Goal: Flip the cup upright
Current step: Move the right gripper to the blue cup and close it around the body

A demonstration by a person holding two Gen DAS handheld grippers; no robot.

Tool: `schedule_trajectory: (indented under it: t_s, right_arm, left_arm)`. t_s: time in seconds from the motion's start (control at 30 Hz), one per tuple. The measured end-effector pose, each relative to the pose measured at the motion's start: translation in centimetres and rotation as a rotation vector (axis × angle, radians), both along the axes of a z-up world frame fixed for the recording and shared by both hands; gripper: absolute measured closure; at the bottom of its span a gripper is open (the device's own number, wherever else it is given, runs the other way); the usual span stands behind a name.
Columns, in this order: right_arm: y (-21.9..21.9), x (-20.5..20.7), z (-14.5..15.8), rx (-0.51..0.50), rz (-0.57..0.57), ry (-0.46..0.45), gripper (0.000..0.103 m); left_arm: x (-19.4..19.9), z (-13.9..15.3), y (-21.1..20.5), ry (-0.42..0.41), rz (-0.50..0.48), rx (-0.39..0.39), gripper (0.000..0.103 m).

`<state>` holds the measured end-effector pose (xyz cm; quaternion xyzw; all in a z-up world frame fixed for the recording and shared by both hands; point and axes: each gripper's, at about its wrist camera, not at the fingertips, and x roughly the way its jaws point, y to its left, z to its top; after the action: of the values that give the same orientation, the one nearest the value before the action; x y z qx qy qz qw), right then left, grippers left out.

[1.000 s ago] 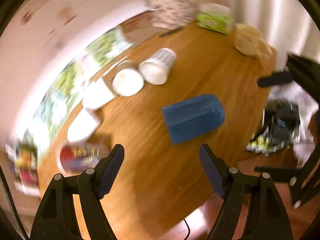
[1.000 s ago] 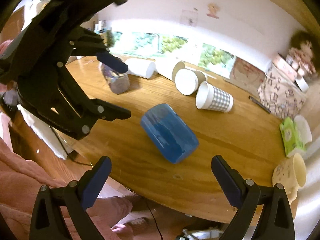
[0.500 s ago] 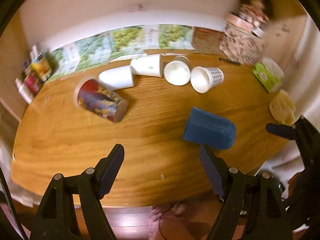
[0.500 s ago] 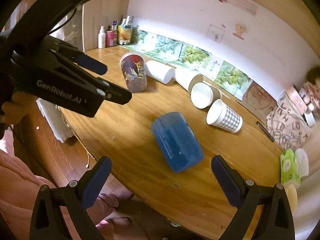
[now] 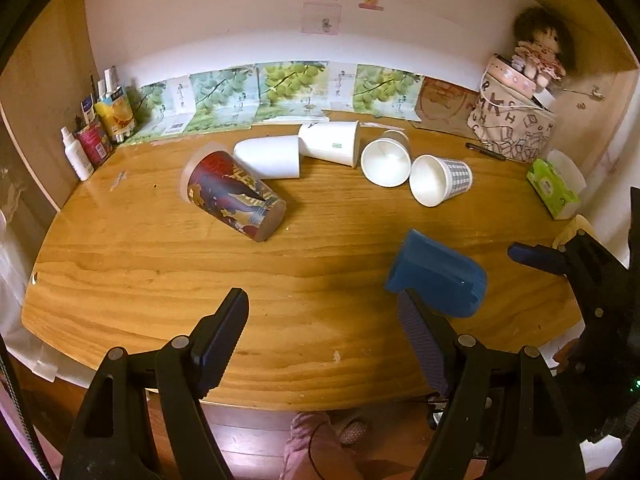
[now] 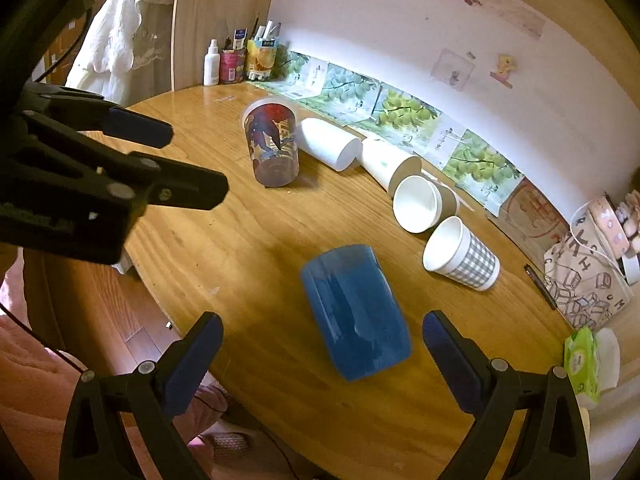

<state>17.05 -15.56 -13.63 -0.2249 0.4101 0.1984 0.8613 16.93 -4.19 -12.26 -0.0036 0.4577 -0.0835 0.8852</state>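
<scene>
A blue plastic cup (image 6: 356, 312) lies on its side on the wooden table (image 6: 248, 240), near the front edge; it also shows in the left wrist view (image 5: 438, 274). My right gripper (image 6: 322, 346) is open and empty, hovering just in front of the blue cup, jaws either side of it but apart. My left gripper (image 5: 324, 336) is open and empty above the table's front edge, left of the blue cup. A printed red-and-blue cup (image 5: 234, 196) lies on its side further back.
Several paper cups lie on their sides at the back: two white ones (image 5: 330, 142), an open-mouthed one (image 5: 386, 162) and a checked one (image 5: 440, 178). Bottles and tins (image 5: 96, 136) stand back left. A printed bag (image 5: 512, 128) and tissue pack (image 5: 552, 188) sit right.
The left gripper has swung round and pulled back, so its view now faces the wall with the whole table in sight. The right gripper has drawn closer to the blue cup. Cups have not moved.
</scene>
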Motion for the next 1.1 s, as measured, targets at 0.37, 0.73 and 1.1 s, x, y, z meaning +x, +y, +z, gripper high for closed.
schedule_trajectory:
  t_s: [0.37,0.73,1.1]
  right_arm:
    - [0.7,4.2,-1.9,-0.057,-0.004,0.058,0.003]
    - [0.8,7.9,-4.2,-0.097,-0.015,0.140,0.003]
    - [1.1,9.6,-6.4,-0.135,-0.028,0.215,0.011]
  left_arm:
    - [2.3,-0.9,0.6,0.034,0.027,-0.026,0.023]
    - [4.2,-1.8,0.8,0.078,0.018,-0.027,0.023]
    - [5.4,-2.4,1.3,0.107,-0.007,-0.042,0.023]
